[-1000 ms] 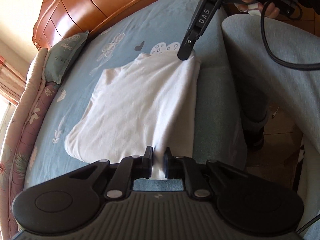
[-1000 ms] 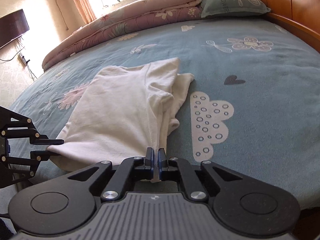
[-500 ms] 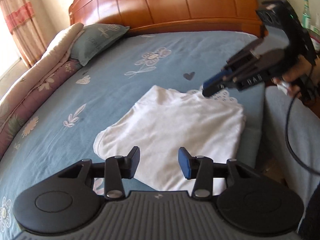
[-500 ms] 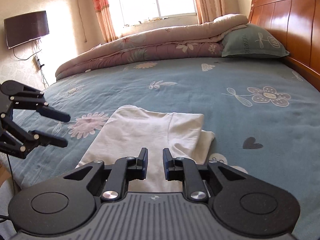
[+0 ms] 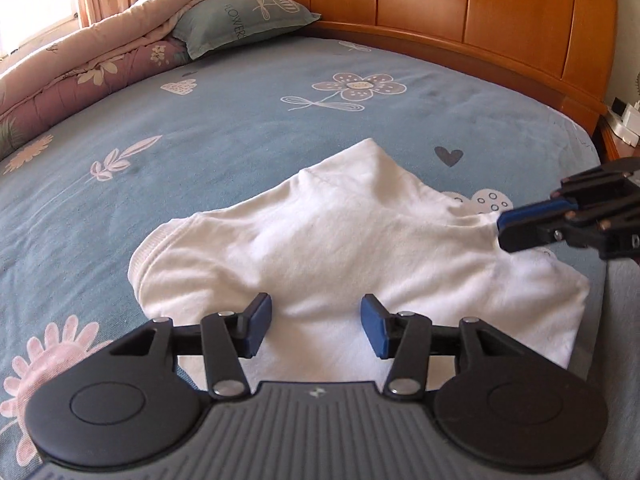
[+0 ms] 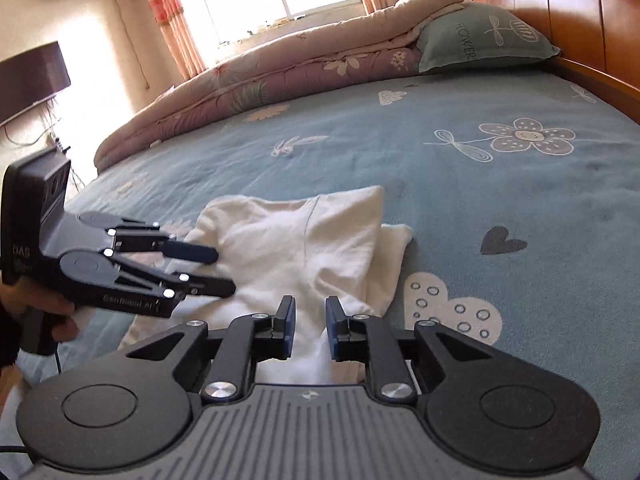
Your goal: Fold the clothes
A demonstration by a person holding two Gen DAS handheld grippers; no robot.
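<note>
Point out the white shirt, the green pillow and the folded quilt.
white shirt (image 5: 360, 248), left wrist view, middle of its folded top layer.
green pillow (image 5: 248, 16), left wrist view, centre of its printed face.
folded quilt (image 6: 280, 76), right wrist view, its purple flowered side.

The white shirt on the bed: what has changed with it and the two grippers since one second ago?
Both grippers let go of the white shirt: the left gripper and the right gripper were pinching its near edge, and their jaws are now opening with no cloth clamped. Both have drawn back slightly. The shirt stays folded on the blue bedsheet.
</note>
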